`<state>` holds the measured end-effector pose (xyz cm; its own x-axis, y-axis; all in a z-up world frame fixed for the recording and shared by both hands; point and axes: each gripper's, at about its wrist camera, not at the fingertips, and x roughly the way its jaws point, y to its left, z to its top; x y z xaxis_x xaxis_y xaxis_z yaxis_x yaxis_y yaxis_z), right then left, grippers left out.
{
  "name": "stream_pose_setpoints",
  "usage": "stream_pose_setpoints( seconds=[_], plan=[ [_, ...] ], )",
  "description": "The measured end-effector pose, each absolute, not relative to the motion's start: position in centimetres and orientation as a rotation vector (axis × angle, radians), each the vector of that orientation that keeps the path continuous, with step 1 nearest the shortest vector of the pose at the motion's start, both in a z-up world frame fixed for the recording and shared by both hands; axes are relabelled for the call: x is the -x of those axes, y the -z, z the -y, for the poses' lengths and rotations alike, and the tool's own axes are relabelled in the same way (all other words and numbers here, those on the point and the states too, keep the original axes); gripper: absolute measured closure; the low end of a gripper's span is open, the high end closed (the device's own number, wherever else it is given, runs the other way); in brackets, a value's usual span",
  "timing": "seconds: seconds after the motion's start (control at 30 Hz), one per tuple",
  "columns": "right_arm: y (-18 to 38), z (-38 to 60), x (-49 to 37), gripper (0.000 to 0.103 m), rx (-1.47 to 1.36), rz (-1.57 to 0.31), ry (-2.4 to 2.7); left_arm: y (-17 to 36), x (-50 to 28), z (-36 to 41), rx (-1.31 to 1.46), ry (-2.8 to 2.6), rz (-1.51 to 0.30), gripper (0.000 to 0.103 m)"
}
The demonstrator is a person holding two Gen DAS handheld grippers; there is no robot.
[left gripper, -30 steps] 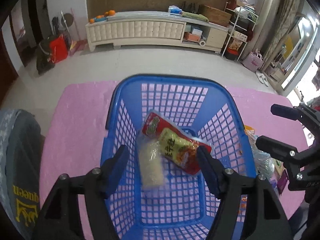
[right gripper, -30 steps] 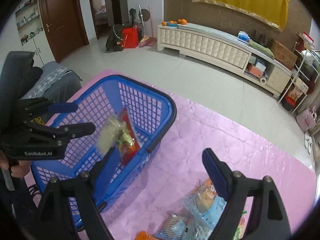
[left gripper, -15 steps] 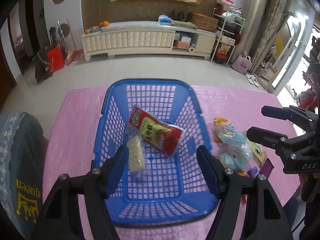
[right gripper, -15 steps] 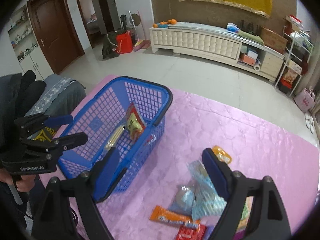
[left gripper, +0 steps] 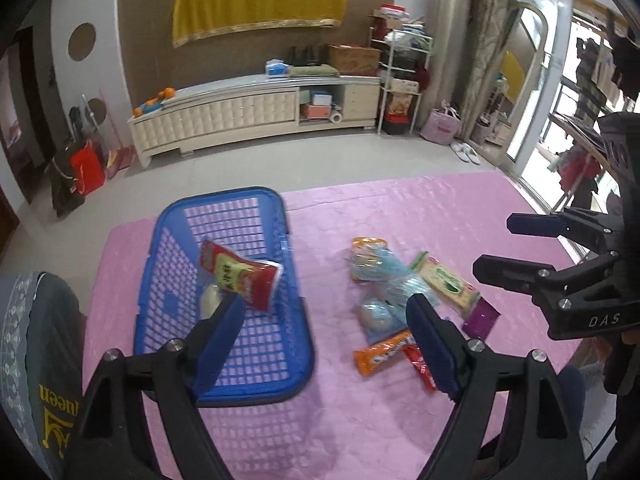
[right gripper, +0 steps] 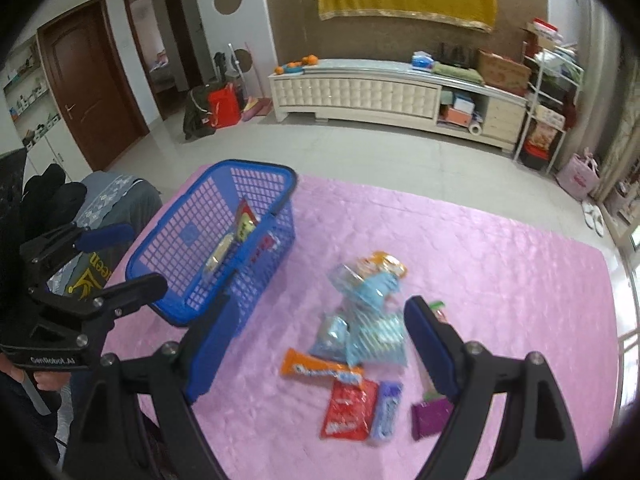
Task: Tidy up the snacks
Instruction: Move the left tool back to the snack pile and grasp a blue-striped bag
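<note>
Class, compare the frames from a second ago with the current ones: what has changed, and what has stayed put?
Both grippers have pulled back and up from the blue basket; the snack pile on the pink cloth has come into view. The left gripper jaws are opening, empty. The red packet and pale packet stay in the basket.

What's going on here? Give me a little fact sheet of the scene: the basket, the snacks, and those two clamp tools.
Surface: pink tablecloth
Basket: blue plastic basket, on the cloth's left part
In basket: red-and-yellow packet and a pale packet
Loose snacks: pile on the cloth beside the basket, including an orange bar and a red packet
Left gripper: jaws opening, nothing between them
Right gripper: open, empty
</note>
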<state>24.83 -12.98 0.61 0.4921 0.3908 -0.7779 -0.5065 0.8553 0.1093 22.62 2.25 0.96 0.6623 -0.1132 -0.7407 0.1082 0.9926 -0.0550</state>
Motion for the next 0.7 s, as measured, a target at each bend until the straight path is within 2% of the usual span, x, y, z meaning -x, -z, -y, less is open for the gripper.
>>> stream_pose_setpoints(
  seconds=[0.47, 0.7],
  plan=[
    [1.9, 19.7, -24.4, 0.015, 0.027, -0.987, -0.42, 1.4, -24.5, 4.8, -0.021, 0.183, -0.959, 0.022],
    [5.4, 22.7, -26.1, 0.015, -0.089, -1.114, -0.411, 3.5, -26.9, 7.3, -0.011, 0.167, -1.046, 0.022]
  ],
)
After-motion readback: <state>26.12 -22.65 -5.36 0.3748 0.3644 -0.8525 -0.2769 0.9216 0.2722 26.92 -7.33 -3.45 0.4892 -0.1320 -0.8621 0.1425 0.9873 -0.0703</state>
